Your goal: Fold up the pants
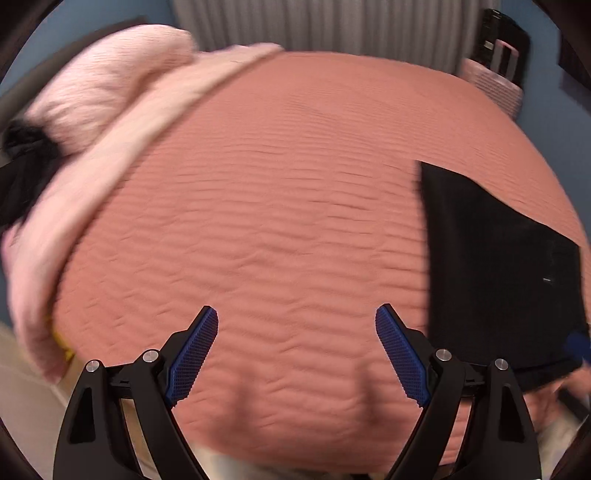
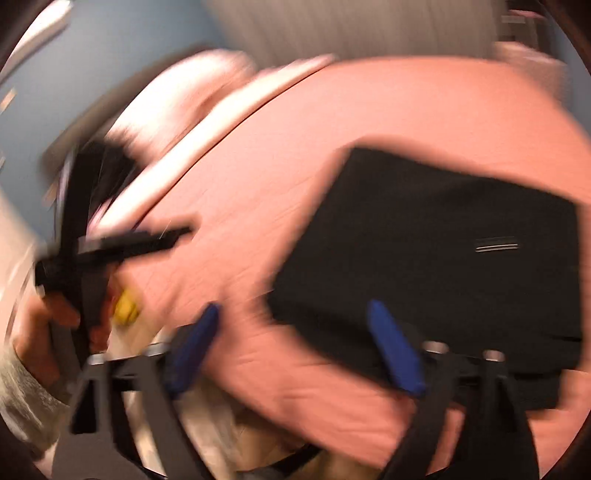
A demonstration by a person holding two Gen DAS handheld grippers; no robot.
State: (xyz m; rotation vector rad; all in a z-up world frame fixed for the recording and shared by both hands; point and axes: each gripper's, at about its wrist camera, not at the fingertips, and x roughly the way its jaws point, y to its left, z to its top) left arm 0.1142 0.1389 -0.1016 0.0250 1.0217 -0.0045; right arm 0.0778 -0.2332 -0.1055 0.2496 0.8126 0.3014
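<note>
The left gripper (image 1: pixel 296 319) hangs above the near edge of the bed (image 1: pixel 280 206) with its blue-padded fingers (image 1: pixel 194 354) spread wide and nothing between them, only the ribbed salmon-pink cover showing in the gap. The black pants (image 1: pixel 495 269) lie as a flat, squared-off folded packet toward the right edge of the bed, well to the right of this gripper and apart from it. In the right wrist view, the right gripper (image 2: pixel 291 314) is likewise spread wide and holds nothing; its right finger (image 2: pixel 395 350) shows in front of the near left part of the pants (image 2: pixel 436 251), but the view is badly smeared, so whether it touches the cloth cannot be told. A small pale mark (image 2: pixel 496 244) sits on the top face of the packet. Along the far left edge of the bed lies a pale pink blanket (image 1: pixel 110 122), bunched up at its far end, with a dark bundle of cloth (image 1: pixel 26 162) against it at the left. In the right wrist view, the person's left hand (image 2: pixel 55 325) grips the handle of the other tool at the near left corner, and something small and yellow (image 2: pixel 125 308) shows just beside it. Grey curtains (image 1: pixel 332 26) hang beyond the far edge.
</note>
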